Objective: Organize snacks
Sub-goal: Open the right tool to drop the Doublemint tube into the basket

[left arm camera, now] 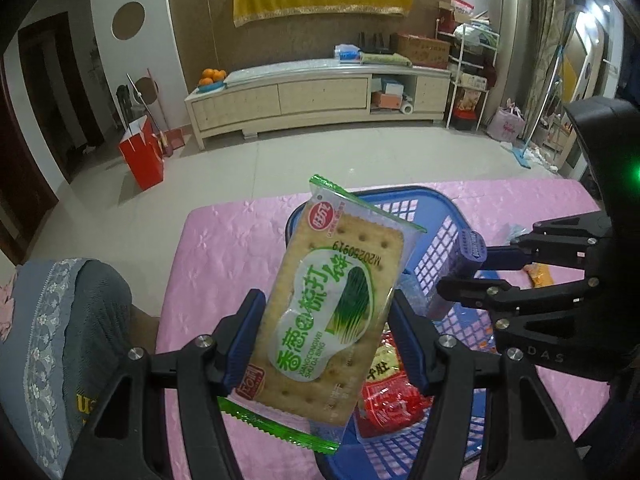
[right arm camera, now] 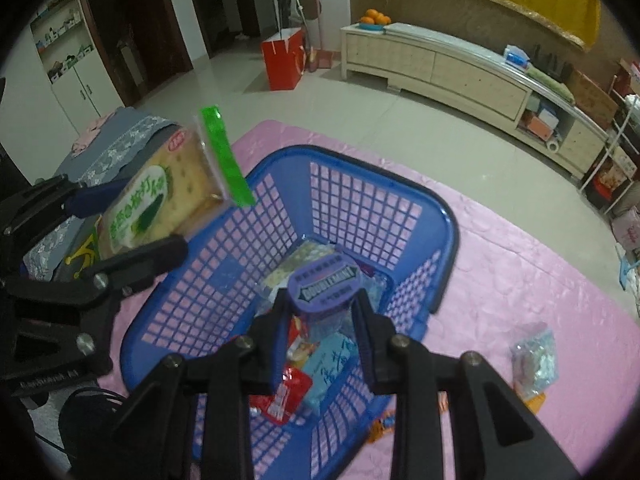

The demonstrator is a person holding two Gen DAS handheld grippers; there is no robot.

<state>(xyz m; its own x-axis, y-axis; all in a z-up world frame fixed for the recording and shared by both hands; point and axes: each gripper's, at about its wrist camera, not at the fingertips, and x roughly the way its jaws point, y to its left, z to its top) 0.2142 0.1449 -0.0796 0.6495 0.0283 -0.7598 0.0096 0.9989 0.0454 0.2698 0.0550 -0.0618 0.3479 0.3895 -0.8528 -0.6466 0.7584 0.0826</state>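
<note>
My left gripper [left arm camera: 326, 320] is shut on a green-and-clear cracker packet [left arm camera: 332, 312], held above the near left rim of the blue basket [left arm camera: 456, 216]. In the right wrist view the same cracker packet [right arm camera: 156, 200] hangs left of the blue basket [right arm camera: 384, 184]. My right gripper [right arm camera: 320, 304] is shut on a purple Doublemint gum tub [right arm camera: 326, 286], which hangs over the basket's inside. In the left wrist view the right gripper [left arm camera: 468, 264] reaches in from the right. A red packet [right arm camera: 286, 394], a light blue packet [right arm camera: 330, 368] and other snacks lie in the basket.
The basket stands on a pink cloth [right arm camera: 500, 248] over a table. A clear bag [right arm camera: 536, 360] and an orange packet [left arm camera: 540, 274] lie on the cloth to the basket's right. A grey-blue cushion [left arm camera: 56, 320] sits at the left. Beyond are a tiled floor, a red bag [left arm camera: 142, 156] and a long cabinet [left arm camera: 316, 96].
</note>
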